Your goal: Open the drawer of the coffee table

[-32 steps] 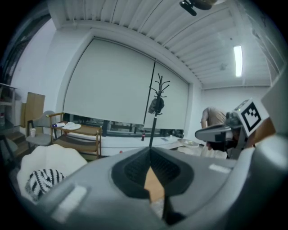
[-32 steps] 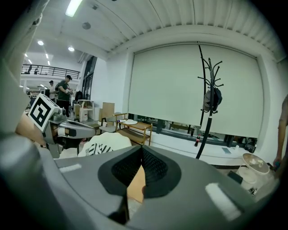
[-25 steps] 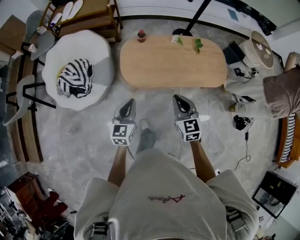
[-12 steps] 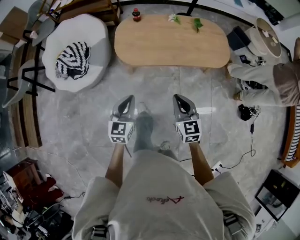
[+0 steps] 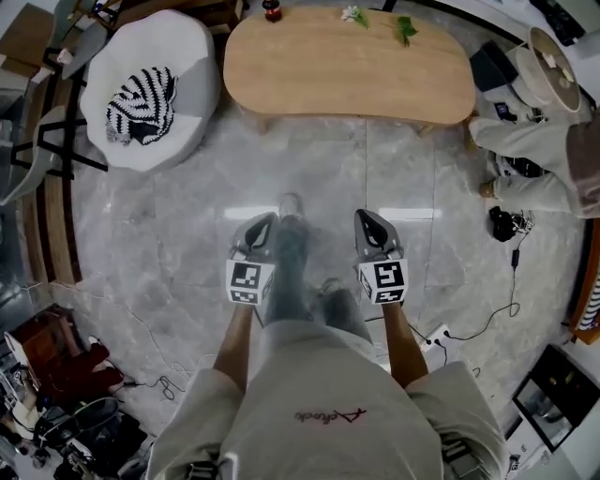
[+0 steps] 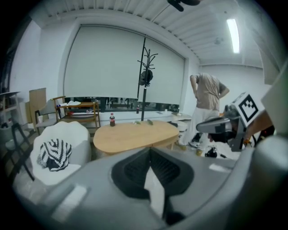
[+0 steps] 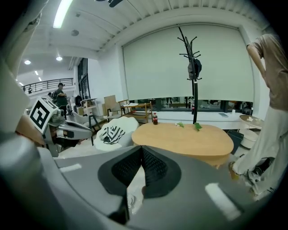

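Left gripper [image 5: 264,223], right gripper [image 5: 367,220]: jaws together, nothing held. Bench [image 5: 347,70]: well ahead of both, untouched; drawer not in sight. Task: nothing done, approach and pull remain.

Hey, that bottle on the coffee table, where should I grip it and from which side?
Probably the bottle by its body below the cap, jaws level, coming from the near side across the bare table. It stands upright at the far edge, with nothing in front of it.

on the coffee table [image 5: 347,66], far left corner, a bottle [image 5: 272,11]; left of the table an armchair [image 5: 178,47], right a person [image 5: 534,141].
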Tool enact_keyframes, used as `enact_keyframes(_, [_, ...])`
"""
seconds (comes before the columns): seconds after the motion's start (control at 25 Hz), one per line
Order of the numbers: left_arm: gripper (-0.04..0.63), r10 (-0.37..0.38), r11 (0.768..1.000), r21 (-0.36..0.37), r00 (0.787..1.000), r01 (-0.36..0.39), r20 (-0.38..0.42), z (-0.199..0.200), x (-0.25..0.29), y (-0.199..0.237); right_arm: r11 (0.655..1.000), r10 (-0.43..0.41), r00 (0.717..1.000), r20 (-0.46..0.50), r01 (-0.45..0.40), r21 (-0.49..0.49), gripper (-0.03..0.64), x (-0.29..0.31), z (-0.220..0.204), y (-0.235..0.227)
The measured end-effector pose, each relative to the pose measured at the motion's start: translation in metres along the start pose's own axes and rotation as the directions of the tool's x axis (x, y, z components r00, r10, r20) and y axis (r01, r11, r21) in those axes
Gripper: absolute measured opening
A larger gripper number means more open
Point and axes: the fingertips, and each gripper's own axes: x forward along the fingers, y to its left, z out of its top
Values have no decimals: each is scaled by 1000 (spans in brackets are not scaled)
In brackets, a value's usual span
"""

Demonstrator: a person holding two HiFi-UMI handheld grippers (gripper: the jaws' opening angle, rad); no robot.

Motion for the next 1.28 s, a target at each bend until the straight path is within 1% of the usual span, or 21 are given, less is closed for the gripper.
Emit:
enact_keyframes(0.08, [3,2,1000,-4,1000,-2,-9,-12,21,21,1000,-9,1000,16,8,10,5,25,-3,-6])
enact_keyframes(0.2, [3,13,1000,-11,1000,-13,18,-25,62,57,1000,-23,999,44,22,19,5,68,-12,-20])
enact_keyframes(0.28, [3,24,1000,-15,999,-23,34,-40,87,79,999,-23,998,59,22,29,5,94,-26,-28])
enact_keyframes(0.44, [3,33,999,-1,999,-33,42,-83,136,118,999,-33,997,67,30,46,6,148,-71,-45])
enact_keyframes(0.56, [3,35,999,16,998,-35,45,-115,165,143,998,-36,997,61,33,55,5,181,-109,-54])
enact_keyframes(0.68, [3,41,999,17,997,-43,58,-144,190,166,998,-32,998,59,28,63,5,211,-144,-61])
enact_keyframes(0.8, [3,50,999,6,997,-51,63,-176,209,185,994,-27,996,80,19,104,5,236,-170,-67])
enact_keyframes(0.88, [3,45,999,-10,996,-44,78,-192,225,198,990,-22,993,116,5,143,6,254,-180,-73])
enact_keyframes(1.04, [3,27,996,-88,990,-15,137,-217,255,209,980,-6,985,175,-28,195,6,288,-203,-84])
enact_keyframes(1.08, [3,23,995,-96,989,-9,148,-222,262,210,979,4,983,184,-41,201,6,297,-209,-86])
enact_keyframes(1.28, [3,2,997,-82,981,14,195,-245,296,217,979,38,970,239,-84,185,6,338,-229,-91])
